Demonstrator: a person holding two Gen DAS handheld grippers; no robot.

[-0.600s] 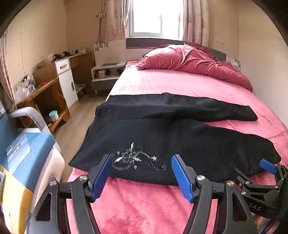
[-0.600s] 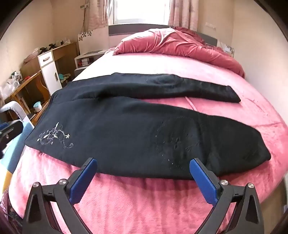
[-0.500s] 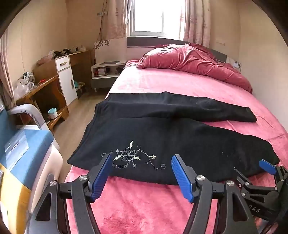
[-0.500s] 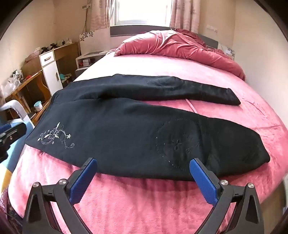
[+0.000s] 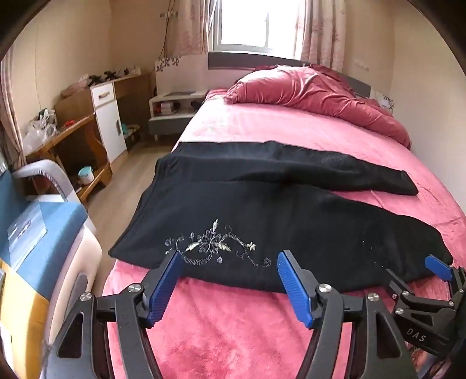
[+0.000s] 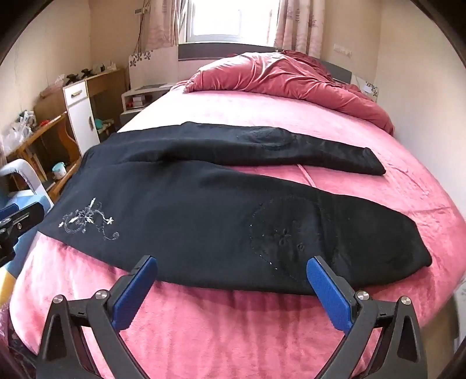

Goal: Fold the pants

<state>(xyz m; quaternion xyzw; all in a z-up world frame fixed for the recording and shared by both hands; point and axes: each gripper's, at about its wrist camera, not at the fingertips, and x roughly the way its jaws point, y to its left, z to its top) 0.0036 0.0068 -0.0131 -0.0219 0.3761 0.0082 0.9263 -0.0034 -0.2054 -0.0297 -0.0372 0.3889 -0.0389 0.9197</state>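
A bedroom, and a bed [image 6: 233, 335] under a fuzzy pink cover fills the foreground. Closest in, the right hand-held gripper [image 6: 233, 287] hangs over the cover, blue pads spread wide, nothing between them. The left hand-held gripper [image 5: 230, 277] sits just beside it, jaws also well apart and empty, tips at the near hem of the black pants [image 6: 204, 221]. Those pants lie flat across the bed, both legs splayed to the right, a pale floral embroidery [image 5: 215, 247] near the waist. Beyond, a rumpled red duvet [image 6: 276, 78], then the window [image 6: 230, 20].
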